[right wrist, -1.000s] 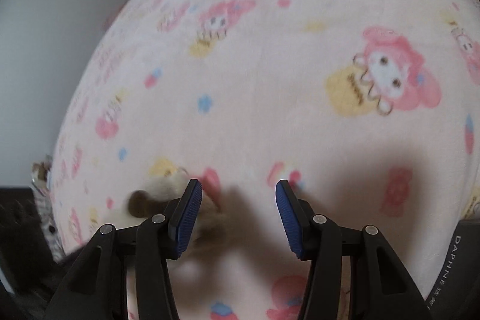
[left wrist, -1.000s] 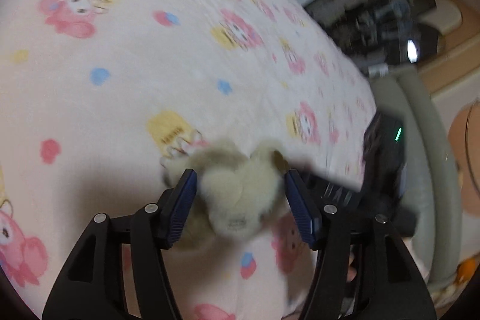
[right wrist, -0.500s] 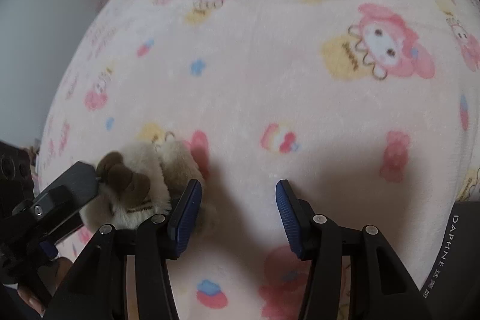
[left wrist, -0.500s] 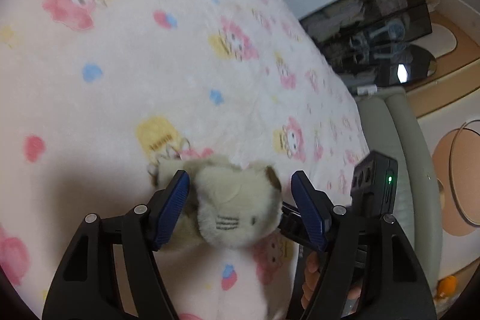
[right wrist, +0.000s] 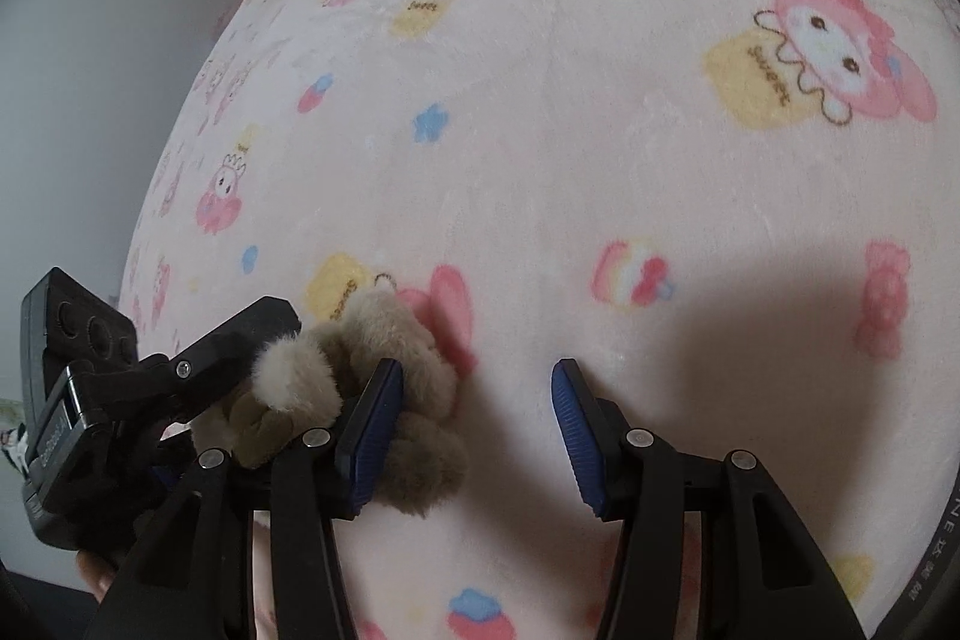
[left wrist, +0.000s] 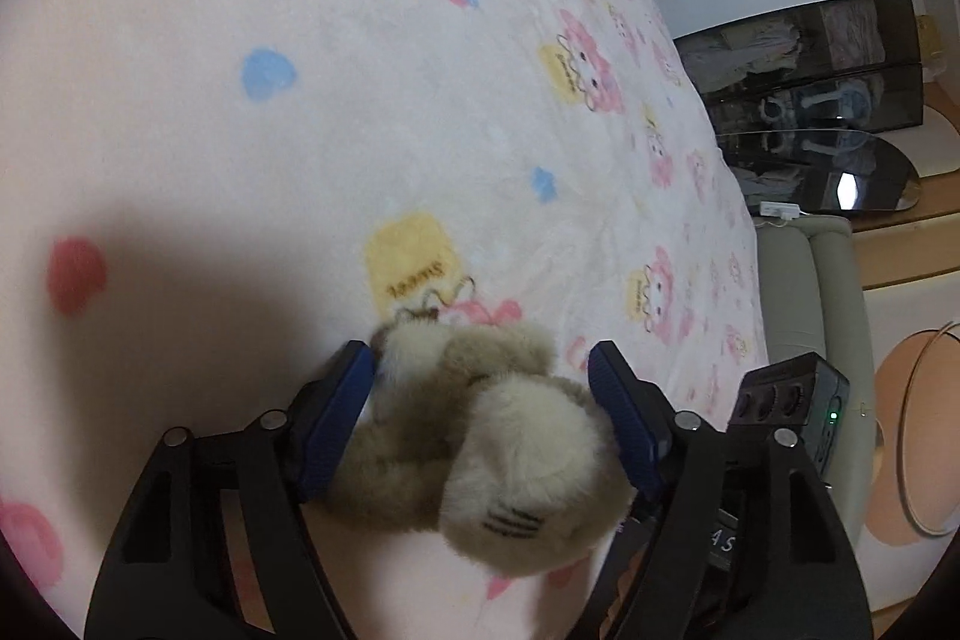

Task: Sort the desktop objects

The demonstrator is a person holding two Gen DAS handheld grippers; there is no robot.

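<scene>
Left gripper is around the plush toy, jaws have just been opening; blue pads sit right at the fur on both sides, so I can't tell whether they're pressing or already slack. Calling it a release underway, not a firm hold. Toy is a tan fluffy animal lying on the pink cartoon-print blanket of a bed, head toward the camera, body and paws toward the fingertips. Risks as I read them: long fur snags on the ribbed pads and the toy drags or tips when the gripper backs off; soft blanket gives no firm seat, so it can roll onto its side. Right gripper is spread wide with nothing between its fingers, but its left pad is touching or just in front of the toy's fur, can't tell which. Any sideways drift there shoves the toy or clips the left gripper, which is very near.
</scene>
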